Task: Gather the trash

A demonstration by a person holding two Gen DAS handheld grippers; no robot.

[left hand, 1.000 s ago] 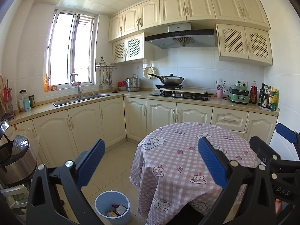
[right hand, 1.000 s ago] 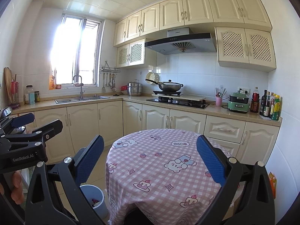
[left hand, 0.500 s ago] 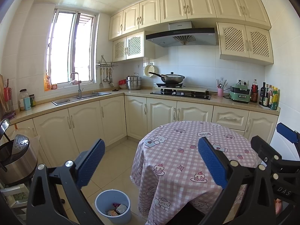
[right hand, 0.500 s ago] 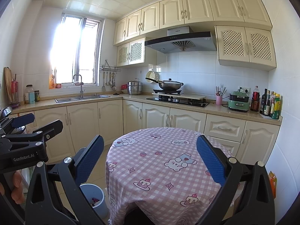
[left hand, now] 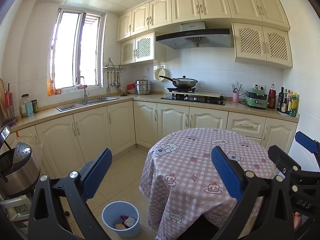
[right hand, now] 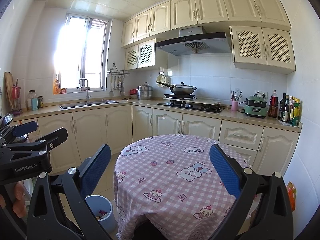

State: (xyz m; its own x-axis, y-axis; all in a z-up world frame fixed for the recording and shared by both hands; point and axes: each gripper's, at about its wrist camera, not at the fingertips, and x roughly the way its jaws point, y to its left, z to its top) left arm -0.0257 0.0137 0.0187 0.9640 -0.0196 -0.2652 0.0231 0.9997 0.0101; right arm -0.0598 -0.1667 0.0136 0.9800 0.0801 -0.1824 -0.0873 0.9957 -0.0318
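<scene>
Both pairs of tongs were spread wide with nothing between the blue pads. The left tongs (left hand: 160,177) hung above the floor beside the round table (left hand: 202,172), and the right tongs (right hand: 160,175) were held level over the table's pink checked cloth (right hand: 172,172). Each also showed at the edge of the other's view, so the two were carried side by side, near one another.

On the cloth itself no loose scrap could be seen; it looked bare apart from its printed bears and cakes. The only trash in sight lay in the blue bin (left hand: 120,219), which stood on the tiled floor (left hand: 122,172) just beside the hanging edge of the cloth, on the left tongs' side. Inside it were a few crumpled bits (left hand: 125,222), one pale and one purplish; what they were made of was too small to tell.

Judged by their crushed shapes, those pieces were probably light, soft wrappers or paper that would give under the pads and could slip out of a loose pinch; a bunched fold would be the place to nip them. The bin looked like thin plastic, light and fairly stiff, with a smooth wall. Its upper rim seemed the sensible hold, one pad inside and one outside, and it might tip if lifted from one side only.

Beyond the table ran the cream cabinets (left hand: 120,128), the sink (left hand: 86,103) under the window and the wok (left hand: 183,82) on the hob.
</scene>
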